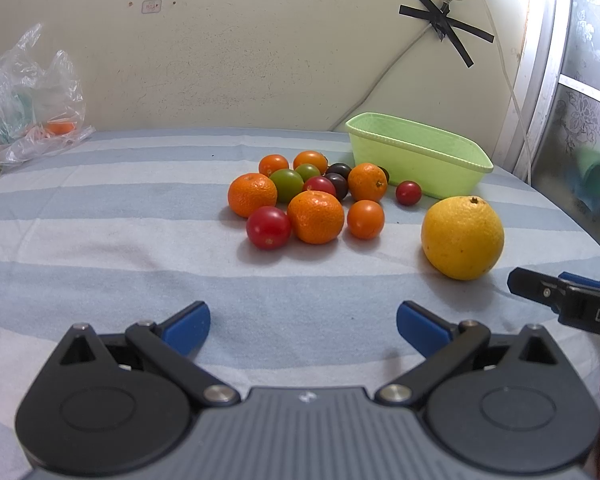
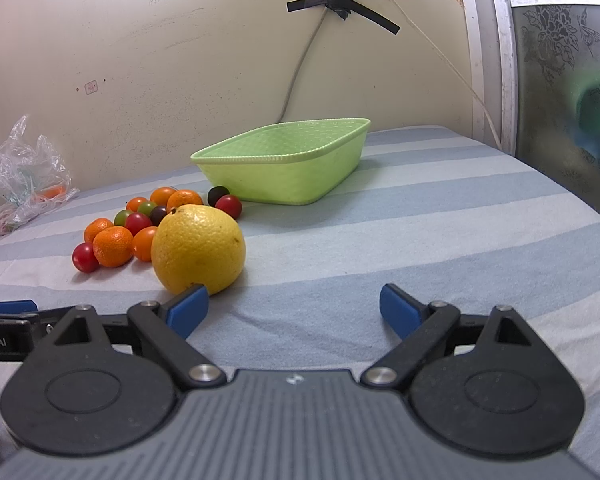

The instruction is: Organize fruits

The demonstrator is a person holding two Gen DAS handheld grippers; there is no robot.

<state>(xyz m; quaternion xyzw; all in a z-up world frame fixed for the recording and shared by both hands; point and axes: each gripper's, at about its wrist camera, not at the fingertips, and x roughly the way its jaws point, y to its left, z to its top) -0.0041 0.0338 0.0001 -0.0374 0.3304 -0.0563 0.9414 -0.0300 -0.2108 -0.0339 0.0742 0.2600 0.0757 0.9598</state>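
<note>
Setting: A bench point(image 1: 100, 240) draped in a blue-and-white striped cloth stands against a cream wall, with a frosted patterned window at the right.

Left hand-held gripper point(image 1: 303, 326): You hold it low over the near part of the cloth, its blue-padded jaws spread wide with nothing between them.

Right hand-held gripper point(image 2: 294, 310): Yours too, jaws spread wide and empty over bare cloth; its left pad sits just in front of the large yellow fruit, and you cannot tell from this view whether they touch.

Large yellow citrus point(image 1: 463, 238): It rests alone on the cloth, to the right of the fruit pile and nearer to you than the basket.

Fruit pile point(image 1: 316, 196): Small oranges and red, orange, green and dark cherry tomatoes sit clustered together mid-bench, left of the basket. One red tomato point(image 1: 408, 193) lies apart from the pile, just in front of the basket.

Green basket point(image 1: 420, 160): A light green plastic tub stands at the far right of the bench near the wall, with nothing showing inside from the right wrist view.

Plastic bag point(image 1: 32, 96): A crumpled clear bag lies at the far left edge against the wall.

Wall: Black tape crosses point(image 1: 446, 24) pin a cable below a white socket.
</note>
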